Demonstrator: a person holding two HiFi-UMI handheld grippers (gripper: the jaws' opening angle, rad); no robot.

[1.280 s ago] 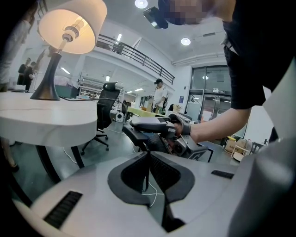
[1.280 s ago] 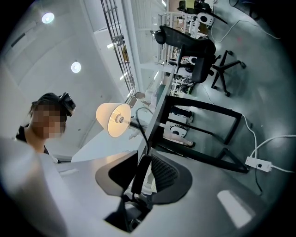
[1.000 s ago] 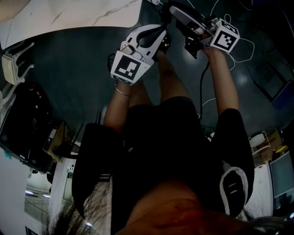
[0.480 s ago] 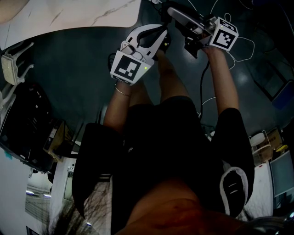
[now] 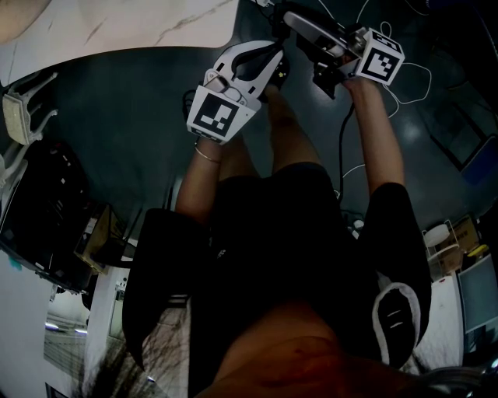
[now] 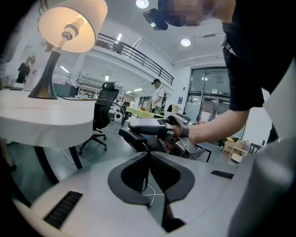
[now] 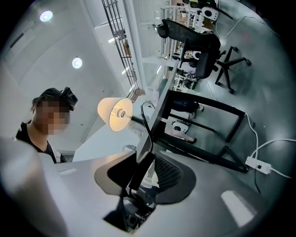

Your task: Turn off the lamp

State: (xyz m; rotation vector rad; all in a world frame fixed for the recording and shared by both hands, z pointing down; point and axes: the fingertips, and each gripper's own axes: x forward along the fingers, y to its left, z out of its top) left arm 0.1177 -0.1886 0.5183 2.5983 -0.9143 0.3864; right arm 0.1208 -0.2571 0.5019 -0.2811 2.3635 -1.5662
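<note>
The lamp (image 6: 71, 23) stands lit on the white round table (image 6: 41, 122), its cream shade glowing; it also shows lit in the right gripper view (image 7: 115, 113). A black inline switch (image 7: 142, 171) on the lamp's cord lies between the pads of my right gripper (image 7: 150, 162). These jaws have just been opening: the switch rests against the left pad, with a gap to the right pad. My left gripper (image 6: 149, 155) is shut with nothing seen in it, and points at the right gripper (image 6: 152, 132). From above, both grippers (image 5: 268, 66) (image 5: 292, 19) are held out close together.
A black office chair (image 6: 104, 109) stands beyond the table. A black-framed desk (image 7: 208, 125) and a white power strip (image 7: 259, 163) on the floor lie to the right. White cables trail over the dark floor. A person (image 6: 157, 95) stands far off.
</note>
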